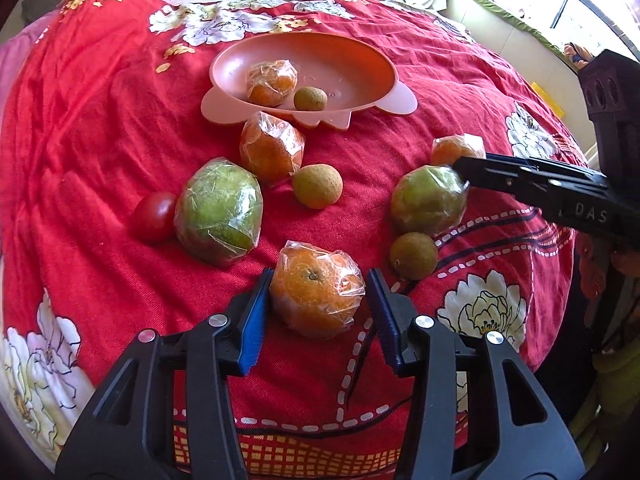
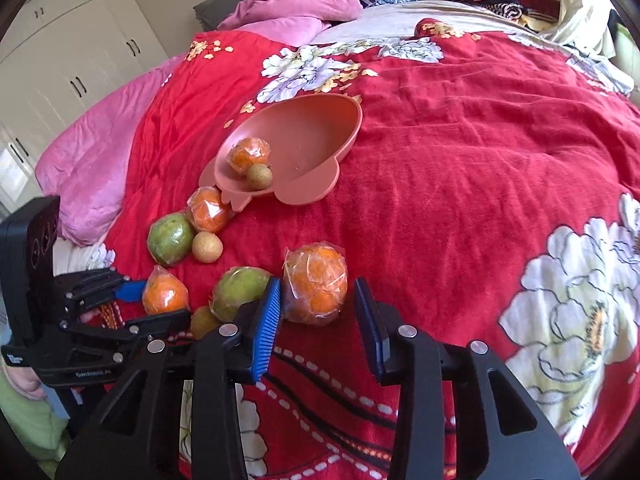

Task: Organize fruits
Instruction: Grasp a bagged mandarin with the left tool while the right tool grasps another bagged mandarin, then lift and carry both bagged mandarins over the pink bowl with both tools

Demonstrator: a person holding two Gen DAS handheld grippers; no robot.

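From the left wrist view, the left gripper [image 1: 318, 304] points down at a red flowered bedspread [image 1: 440, 92]. Between its blue-padded fingers [image 1: 252, 320] sits a plastic-wrapped orange tangerine [image 1: 318, 290]; the left pad is against the wrap, the right pad shows a narrow gap, so the jaws bracket the fruit without a clear squeeze. Beyond it lie a large wrapped green citrus [image 1: 219, 210] with a small red tomato [image 1: 154, 216] touching its left side, a second wrapped tangerine [image 1: 272, 152], and a brown longan [image 1: 317, 186] just beside it. A pink scalloped plastic bowl [image 1: 352, 60] farther back holds a wrapped tangerine [image 1: 271, 82] and a longan [image 1: 310, 98]. To the right, the black arm of the right gripper [image 1: 528, 182] reaches across another wrapped green citrus [image 1: 429, 200], with a longan [image 1: 414, 256] in front of that and a wrapped tangerine [image 1: 456, 148] behind.

From the right wrist view, the right gripper [image 2: 318, 312] straddles its own wrapped tangerine bundle [image 2: 316, 288]. The left blue pad [image 2: 266, 328] touches the wrap; the right pad stands clear of it, so nothing is firmly clamped. The left gripper [image 2: 156, 300] shows at the left edge around its tangerine [image 2: 165, 294]. The pink bowl [image 2: 320, 128] sits up the bedspread, well apart from both grippers.
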